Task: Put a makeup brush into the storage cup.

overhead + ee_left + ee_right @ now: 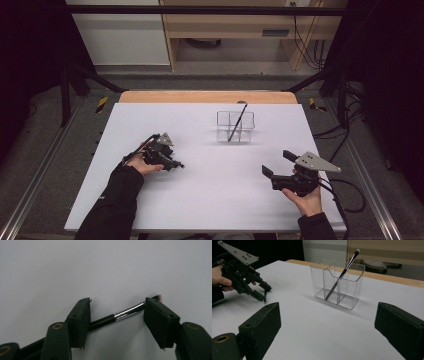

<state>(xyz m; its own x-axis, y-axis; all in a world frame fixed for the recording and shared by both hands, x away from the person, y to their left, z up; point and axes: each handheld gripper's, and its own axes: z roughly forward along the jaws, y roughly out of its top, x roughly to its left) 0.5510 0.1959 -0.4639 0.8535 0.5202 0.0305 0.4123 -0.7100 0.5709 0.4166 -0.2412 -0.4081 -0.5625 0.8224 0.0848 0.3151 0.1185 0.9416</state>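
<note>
No text, label, brand, number or sign can be read anywhere in these views.

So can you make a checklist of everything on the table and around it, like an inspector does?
Surface: white table top, bare across its middle.
Job's things: clear divided holder with one makeup brush leaning inside it; second brush lying between the left gripper's jaws.
Clutter: nothing seen.
Grippers: left gripper low over the table, jaws apart around the second brush; right gripper open, holding nothing.
Cables: black cable trailing from the right gripper; more cables on the floor behind.
Surroundings: wooden furniture, dark frame bars.
</note>
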